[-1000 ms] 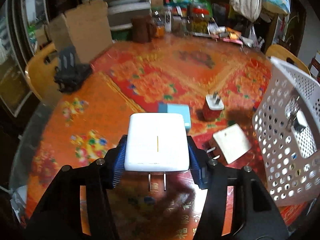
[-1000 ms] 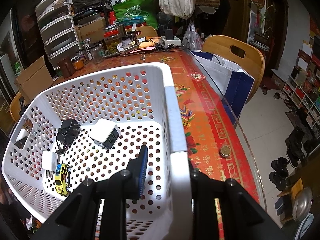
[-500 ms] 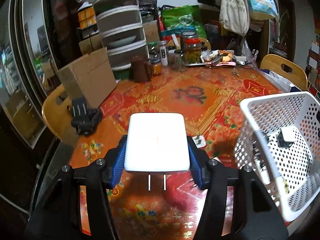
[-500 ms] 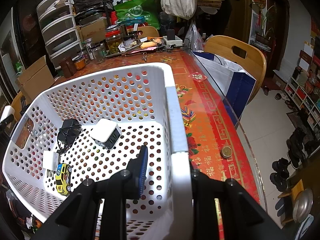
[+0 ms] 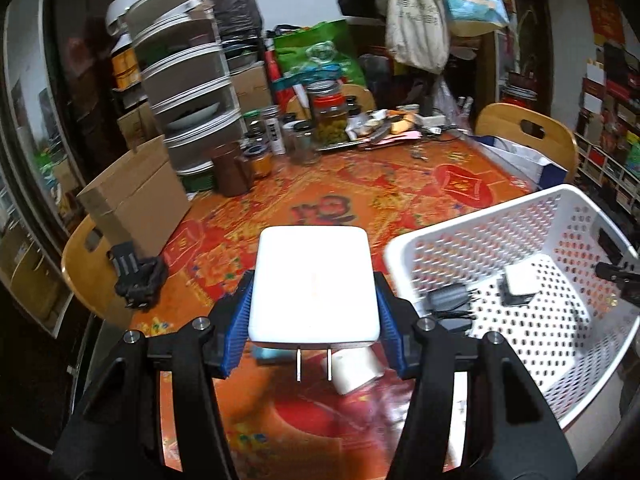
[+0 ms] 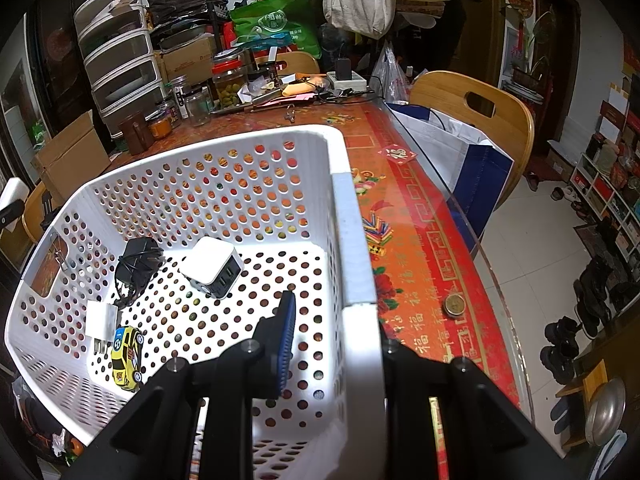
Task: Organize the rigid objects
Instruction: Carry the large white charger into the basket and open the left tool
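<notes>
The white charger (image 5: 314, 286) is held clenched in the left tongs (image 5: 314, 316), raised above the table (image 5: 360, 200) just beside the basket (image 6: 352, 240), whose wall is gripped by the right tongs (image 6: 332, 344).

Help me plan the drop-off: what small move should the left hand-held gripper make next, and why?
Probably carry it right, over the basket rim, before opening. The left hand-held gripper grips the white charger above the tablecloth, beside the basket, while the right hand-held gripper clamps the basket's wall.

White charger (image 5: 314, 284) lifted higher off table, carried nearer basket (image 5: 404, 244)
</notes>
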`<action>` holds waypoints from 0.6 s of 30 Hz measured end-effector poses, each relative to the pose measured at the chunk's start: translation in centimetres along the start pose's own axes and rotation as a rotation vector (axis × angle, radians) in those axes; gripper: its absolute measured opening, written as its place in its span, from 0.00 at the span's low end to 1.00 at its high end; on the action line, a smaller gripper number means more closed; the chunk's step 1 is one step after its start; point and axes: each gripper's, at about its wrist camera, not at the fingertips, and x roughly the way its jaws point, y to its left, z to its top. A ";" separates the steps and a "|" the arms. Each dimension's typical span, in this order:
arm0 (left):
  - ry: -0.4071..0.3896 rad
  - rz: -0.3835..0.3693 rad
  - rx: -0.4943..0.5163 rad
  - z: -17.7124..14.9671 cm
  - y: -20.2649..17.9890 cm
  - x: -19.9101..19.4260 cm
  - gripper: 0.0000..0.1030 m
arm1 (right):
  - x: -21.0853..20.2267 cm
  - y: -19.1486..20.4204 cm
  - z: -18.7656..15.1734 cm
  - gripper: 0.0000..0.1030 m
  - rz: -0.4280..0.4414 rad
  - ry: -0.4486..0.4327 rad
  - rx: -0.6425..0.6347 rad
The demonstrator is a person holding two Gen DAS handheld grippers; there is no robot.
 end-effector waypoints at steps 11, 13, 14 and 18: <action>0.216 -0.201 0.158 2.3 -9.6 2.7 0.51 | 0.0 0.0 0.0 0.22 0.000 0.000 0.000; 0.277 -0.206 0.206 2.1 -11.4 4.0 0.51 | 0.0 0.0 0.0 0.22 0.000 0.000 0.001; 0.305 -0.208 0.225 2.0 -12.0 4.7 0.51 | 0.0 0.0 0.0 0.22 0.000 0.001 0.000; 0.437 -0.218 0.283 1.2 -13.9 8.0 0.51 | 0.0 0.0 -0.1 0.22 0.001 0.001 0.000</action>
